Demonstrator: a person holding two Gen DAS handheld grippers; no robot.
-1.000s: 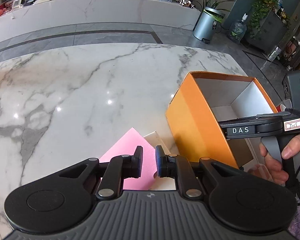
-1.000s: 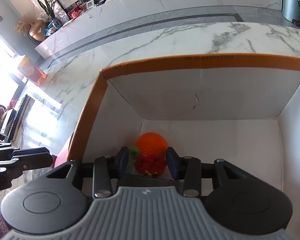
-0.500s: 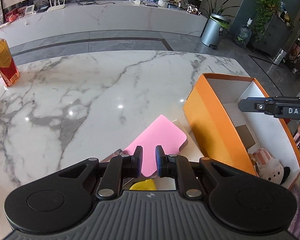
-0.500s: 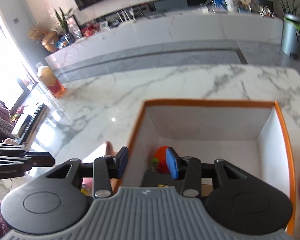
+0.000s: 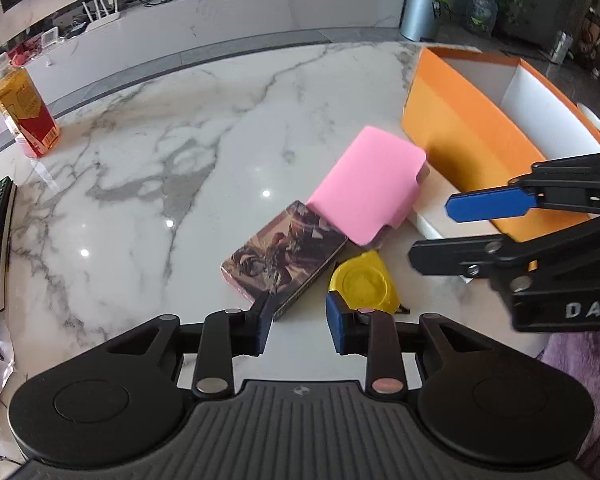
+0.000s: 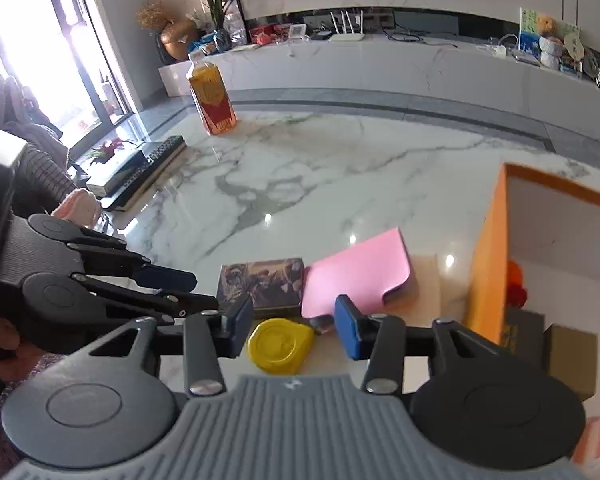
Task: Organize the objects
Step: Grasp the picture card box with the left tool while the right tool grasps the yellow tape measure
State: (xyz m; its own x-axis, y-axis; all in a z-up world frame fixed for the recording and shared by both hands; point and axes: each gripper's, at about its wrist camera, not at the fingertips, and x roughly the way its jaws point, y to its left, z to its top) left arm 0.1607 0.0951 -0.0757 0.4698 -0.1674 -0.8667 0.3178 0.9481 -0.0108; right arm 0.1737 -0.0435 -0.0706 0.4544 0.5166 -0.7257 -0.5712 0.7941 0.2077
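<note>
Some toys sit in the orange box [image 6: 485, 264], but both grippers [image 5: 299, 322] [image 6: 293, 330] hang apart and empty, jaws just opening, over the yellow disc [image 6: 281, 345], card box [image 5: 284, 258] and pink pad [image 5: 370, 190] left outside.

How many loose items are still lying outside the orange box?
3 clear: pink pad beside the orange box, picture box left of it, yellow disc nearest. A white slab underneath may be more.

I have wide bare marble table [image 5: 160, 168] to the left and far side, with only a bottle [image 5: 24, 116] at the far left. On the right the orange box [image 5: 468, 136] walls me off; near it the card box [image 5: 284, 256], pink pad [image 5: 372, 188] and yellow disc [image 5: 364, 284] crowd together (pad overlapping card box).
</note>
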